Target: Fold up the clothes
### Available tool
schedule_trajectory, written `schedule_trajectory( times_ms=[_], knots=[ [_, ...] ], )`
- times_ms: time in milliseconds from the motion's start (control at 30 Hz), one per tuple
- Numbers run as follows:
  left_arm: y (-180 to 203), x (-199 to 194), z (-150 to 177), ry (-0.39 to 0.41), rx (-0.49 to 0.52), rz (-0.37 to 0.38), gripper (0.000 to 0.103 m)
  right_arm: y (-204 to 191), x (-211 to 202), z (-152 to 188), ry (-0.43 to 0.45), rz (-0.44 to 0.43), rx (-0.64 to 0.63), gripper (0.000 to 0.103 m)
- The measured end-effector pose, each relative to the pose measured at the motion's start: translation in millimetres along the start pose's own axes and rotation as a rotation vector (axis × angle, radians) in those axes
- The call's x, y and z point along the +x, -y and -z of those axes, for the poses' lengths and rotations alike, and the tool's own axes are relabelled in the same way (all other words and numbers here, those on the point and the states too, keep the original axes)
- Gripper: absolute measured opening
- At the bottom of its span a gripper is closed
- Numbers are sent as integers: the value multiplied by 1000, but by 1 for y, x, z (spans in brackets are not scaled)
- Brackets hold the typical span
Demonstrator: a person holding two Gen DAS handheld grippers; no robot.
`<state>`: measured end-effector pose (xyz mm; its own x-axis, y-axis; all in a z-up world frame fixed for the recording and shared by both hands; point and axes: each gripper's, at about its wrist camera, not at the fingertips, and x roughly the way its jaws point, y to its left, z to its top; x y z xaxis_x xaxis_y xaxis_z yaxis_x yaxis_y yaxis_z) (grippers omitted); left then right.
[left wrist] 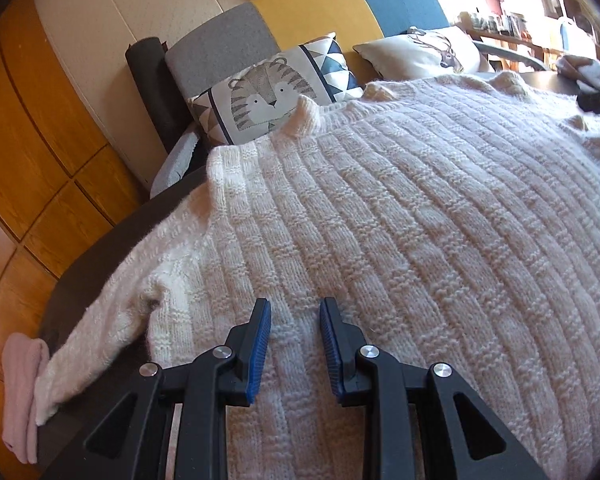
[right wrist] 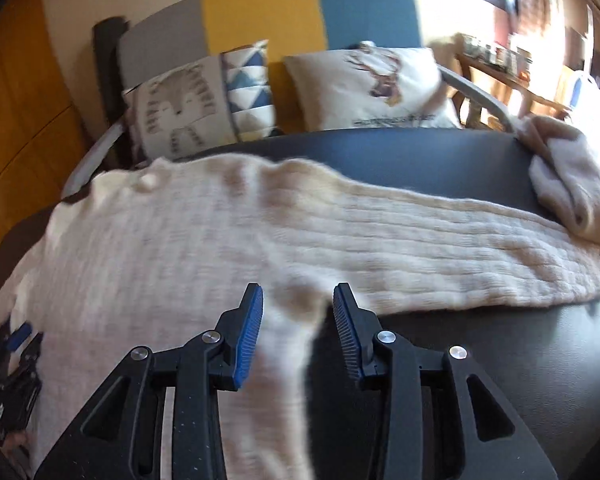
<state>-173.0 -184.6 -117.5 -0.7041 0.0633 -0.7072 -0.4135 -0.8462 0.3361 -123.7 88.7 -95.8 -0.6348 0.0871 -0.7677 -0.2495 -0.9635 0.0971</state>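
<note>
Cream ribbed knit sweater [left wrist: 399, 220] spread flat; we see left gripper [left wrist: 295, 312] and right gripper [right wrist: 298, 300] above it, jaws apart; no legible writing.

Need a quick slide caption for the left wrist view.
Open left gripper hovering over a cream ribbed knit sweater spread flat on a dark table.

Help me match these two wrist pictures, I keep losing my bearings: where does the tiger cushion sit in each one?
Left wrist: the tiger cushion sits upper centre-left, just beyond the far edge of the cream sweater, against the grey sofa back.
Right wrist: the tiger cushion sits upper left, blurred, left of the deer cushion.
Shared landmark: the yellow sofa panel, above and right of the cushion in both.
</note>
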Motion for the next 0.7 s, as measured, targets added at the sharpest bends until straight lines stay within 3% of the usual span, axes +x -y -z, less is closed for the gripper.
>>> schedule_trajectory(
  times_ms=[133,233,333,433,600,700],
  knots=[
    [-12,1,2,-7,-63,73,26,-73,26,27,-89,-21,-192,40],
    [-26,2,2,-24,-126,150,26,-83,29,41,-23,64,-226,49],
    [-48,-1,6,-23,-221,221,26,-66,28,42,-4,39,-148,57],
    [-83,3,10,-10,-290,157,26,-49,26,39,-1,4,-69,58],
    [-162,34,19,-53,-441,63,26,-61,25,41,14,59,-116,59],
    [-198,64,26,-134,-431,-83,26,-59,24,41,15,43,-103,59]
  ],
)
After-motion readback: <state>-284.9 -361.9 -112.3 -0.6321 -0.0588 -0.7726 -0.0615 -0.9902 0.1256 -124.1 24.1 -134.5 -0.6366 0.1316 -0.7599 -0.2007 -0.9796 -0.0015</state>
